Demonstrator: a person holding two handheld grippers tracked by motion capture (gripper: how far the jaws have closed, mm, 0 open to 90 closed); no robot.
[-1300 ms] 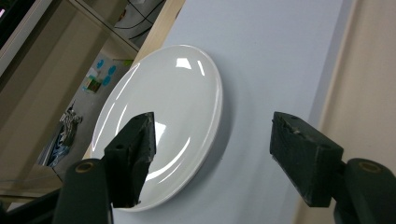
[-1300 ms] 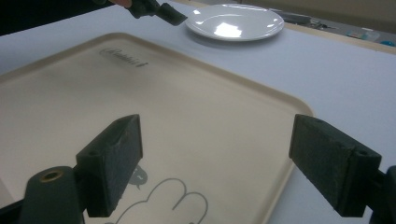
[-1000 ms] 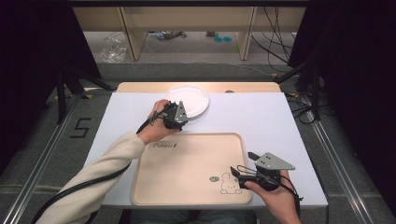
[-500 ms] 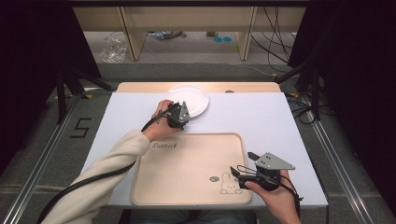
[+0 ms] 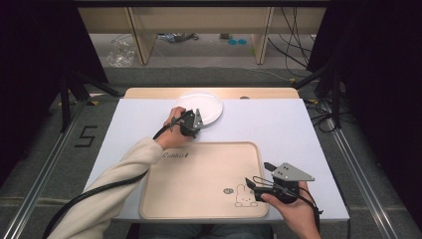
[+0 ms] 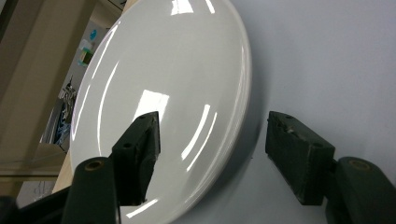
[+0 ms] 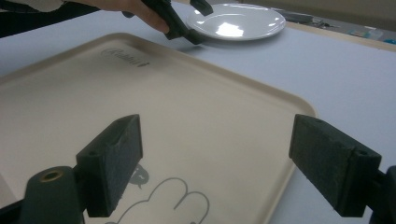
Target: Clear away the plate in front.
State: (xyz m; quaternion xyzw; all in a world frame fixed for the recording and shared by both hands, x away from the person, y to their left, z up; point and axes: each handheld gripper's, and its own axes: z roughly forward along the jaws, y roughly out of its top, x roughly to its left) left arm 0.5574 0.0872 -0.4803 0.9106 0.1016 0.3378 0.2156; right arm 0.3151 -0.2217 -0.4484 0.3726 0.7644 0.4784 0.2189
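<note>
A white plate point(image 5: 199, 105) lies at the back of the table, glossy in the left gripper view point(image 6: 163, 93). My left gripper point(image 5: 198, 128) sits at its near edge, and its jaws have just been closing with the plate's rim between them. One pad point(image 6: 140, 149) hangs over the plate, while the other pad point(image 6: 299, 158) is beside it over the table; neither presses on the rim. My right gripper point(image 5: 257, 174) is open over the near right corner of the beige tray point(image 5: 199, 174), with nothing between its pads point(image 7: 217, 128).
The tray point(image 7: 187, 93) carries a rabbit drawing point(image 5: 244, 196) at its near right and lettering at its far left. The white table sheet point(image 5: 298, 129) runs to the right of the plate point(image 7: 236, 21). Black frames and cables stand beyond both table sides.
My left gripper has shifted slightly right and lower onto the plate's near edge. The right gripper has stayed where it was.
</note>
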